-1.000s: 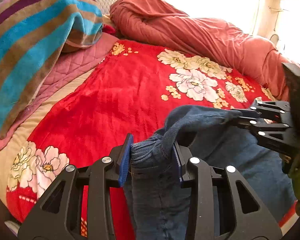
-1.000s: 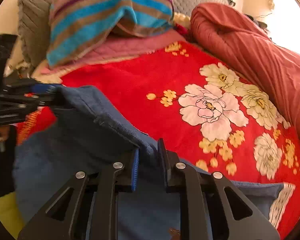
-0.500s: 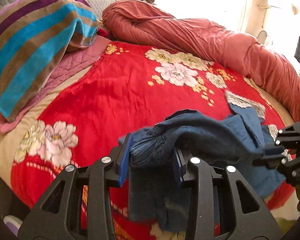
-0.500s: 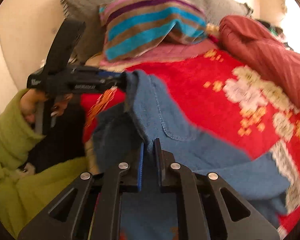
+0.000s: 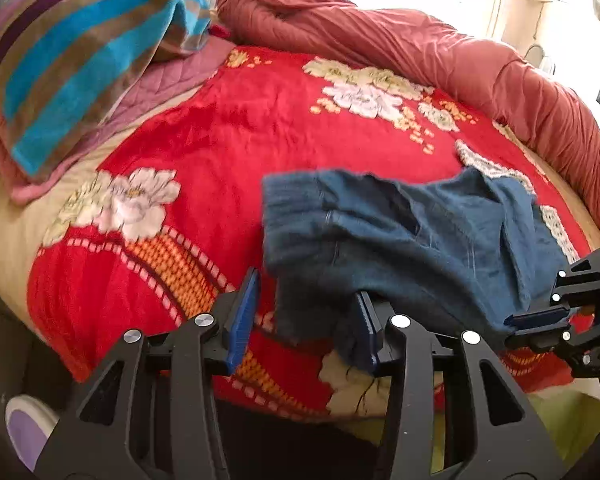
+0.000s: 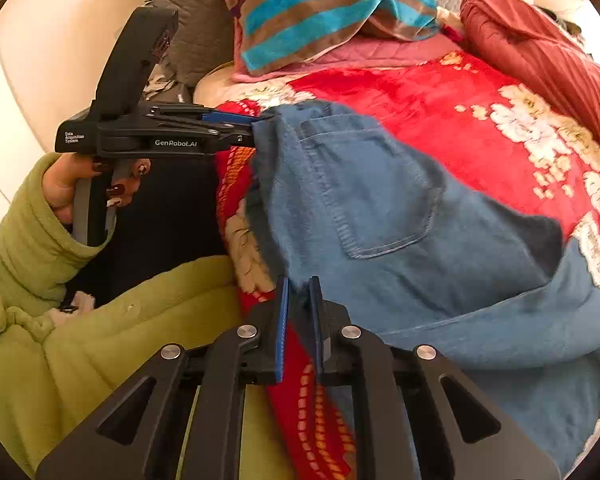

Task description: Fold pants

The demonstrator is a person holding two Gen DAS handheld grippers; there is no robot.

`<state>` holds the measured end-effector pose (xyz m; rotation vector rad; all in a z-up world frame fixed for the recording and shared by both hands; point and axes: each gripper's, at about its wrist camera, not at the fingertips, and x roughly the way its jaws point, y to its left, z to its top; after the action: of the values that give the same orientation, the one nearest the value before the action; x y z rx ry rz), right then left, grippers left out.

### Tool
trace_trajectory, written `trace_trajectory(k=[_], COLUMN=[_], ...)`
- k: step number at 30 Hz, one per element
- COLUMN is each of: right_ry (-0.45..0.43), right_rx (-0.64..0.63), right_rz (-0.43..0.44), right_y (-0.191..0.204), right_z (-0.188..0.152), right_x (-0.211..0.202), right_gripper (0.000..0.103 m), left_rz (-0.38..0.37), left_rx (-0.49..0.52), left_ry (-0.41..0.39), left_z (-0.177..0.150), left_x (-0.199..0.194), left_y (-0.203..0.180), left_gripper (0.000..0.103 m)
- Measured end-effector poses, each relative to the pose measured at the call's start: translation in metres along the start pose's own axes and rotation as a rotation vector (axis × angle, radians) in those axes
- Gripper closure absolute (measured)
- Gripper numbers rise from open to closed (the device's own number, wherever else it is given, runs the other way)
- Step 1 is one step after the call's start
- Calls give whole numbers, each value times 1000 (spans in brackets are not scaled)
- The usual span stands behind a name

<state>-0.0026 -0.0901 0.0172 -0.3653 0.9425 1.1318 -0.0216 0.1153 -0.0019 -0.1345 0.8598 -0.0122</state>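
Bedroom. Bed spread with a red floral blanket (image 5: 228, 148). Far left at the head, a striped towel (image 5: 80, 52) draped over a pillow on a pink quilted pad; along the far side a rolled rust-red duvet (image 5: 420, 52).

Left edge of the right wrist view: a hand (image 6: 80, 184) in a green fleece sleeve grips the handle of the left gripper (image 6: 252, 130), which reaches level toward the near corner of the pants (image 6: 380, 216).

Left gripper, own camera: jaws have just been opening. The fingers stand apart; a ribbed corner of the denim lies between them, against the right pad and clear of the left pad. Released or releasing, not clamped.

Pants: blue denim, bunched on the near part of the blanket, back pocket up, the rest trailing right toward the blanket's edge.

Right gripper (image 6: 298, 320): jaws nearly together, pinching a thin edge of the denim just at the pad tips.

Step in hand, as I read it: the garment has been drawn to the near side of the bed and is being laid down; no clean fold yet, cloth rumpled and doubled unevenly.

Next move likely calls for the right gripper to let go too, then both to re-grip at the waistband or a leg and spread the cloth flat before folding one half over the other.
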Motion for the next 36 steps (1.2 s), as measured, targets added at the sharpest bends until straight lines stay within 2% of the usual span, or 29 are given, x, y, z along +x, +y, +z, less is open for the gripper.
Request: trace_trajectory(k=[2, 5, 8, 9, 11, 12, 15, 17, 19, 21, 22, 23, 24, 25, 27, 30, 34, 36], right_ry=[19, 46, -9, -46, -77, -77, -28, 1, 27, 39, 41, 47, 61, 65, 40, 20, 77, 92], right_rx=[-5, -14, -8, -14, -35, -76, -220, -296, -366, -404, -415, -417, -395, -361, -298, -282, -251, -223], right_rz=[39, 29, 32, 12, -29, -70, -156, -204, -276, -320, -330, -331, -315, -299, -237, -179, -156, -141], right_y=[6, 9, 8, 6, 2, 2, 13, 17, 20, 20, 20, 18, 14, 9, 3, 6, 7, 4], right_z=[-5, -8, -3, 0, 3, 2, -9, -19, -24, -28, -29, -29, -27, -23, -19, -21, -32, -36], right_x=[6, 13, -2, -12, -25, -29, -28, -22, -7, 2, 5, 9, 11, 12, 1, -10, 9, 17], right_gripper=[94, 94, 92, 88, 53, 50, 50, 50, 50, 52, 64, 96, 100, 100, 100, 100, 100, 97], left_rz=[-2, 20, 32, 32, 16, 8, -18, -24, -38, -29, -46, -63, -58, -33, -31, -39, -6, 15], left_rx=[-25, -38, -37, -33, -29, -29, -51, -107, -163, -189, -192, -192, -189, -180, -170, -154, -127, -148], left_ry=[9, -11, -46, -54, -60, -59, -44, -22, 7, 40, 41, 43, 43, 31, 1, -21, 38, 55], left_z=[-8, -13, -11, -9, -2, 0, 12, 20, 26, 29, 30, 30, 29, 28, 24, 14, -3, -7], left_x=[-5, -20, -37, -39, -40, -38, -25, -13, 0, 14, 17, 19, 20, 18, 6, -10, 0, 4], left_y=[6, 9, 7, 5, 0, -2, -2, 7, 17, 22, 21, 21, 19, 18, 17, 16, 13, 17], left_gripper=[67, 67, 67, 67, 67, 66, 65, 63, 52, 53, 68, 83, 87, 100, 101, 102, 103, 103])
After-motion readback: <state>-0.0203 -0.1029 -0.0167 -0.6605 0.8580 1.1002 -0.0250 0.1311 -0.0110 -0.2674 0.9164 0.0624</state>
